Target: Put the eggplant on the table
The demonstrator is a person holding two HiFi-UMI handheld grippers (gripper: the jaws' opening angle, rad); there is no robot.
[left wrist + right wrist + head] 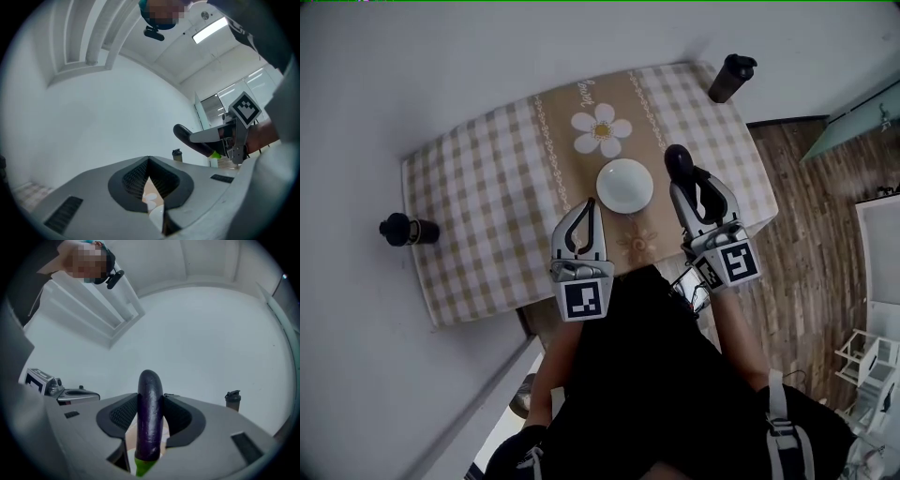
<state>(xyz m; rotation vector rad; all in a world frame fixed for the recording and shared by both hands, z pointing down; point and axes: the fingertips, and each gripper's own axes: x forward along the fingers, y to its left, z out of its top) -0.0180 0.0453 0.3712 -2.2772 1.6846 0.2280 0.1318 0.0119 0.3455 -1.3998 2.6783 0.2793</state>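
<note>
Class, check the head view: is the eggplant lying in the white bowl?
No, the right gripper holds the eggplant clear of the bowl.

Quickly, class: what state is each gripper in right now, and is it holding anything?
Left gripper: shut, nothing between its jaws.
Right gripper: shut on the eggplant.

In the head view, the eggplant (678, 159) is covered along most of its length by the right gripper (697, 192); only its dark tip is exposed beyond the jaw tips. In the right gripper view, the green stem end is cut off by the lower edge. In the left gripper view, the bowl (157, 215) and the tablecloth (149, 187) are seen only as slivers through the narrow opening between the jaws of the left gripper (149, 160). The lettering (586, 91) printed on the cloth beyond the left gripper is too small to be read
</note>
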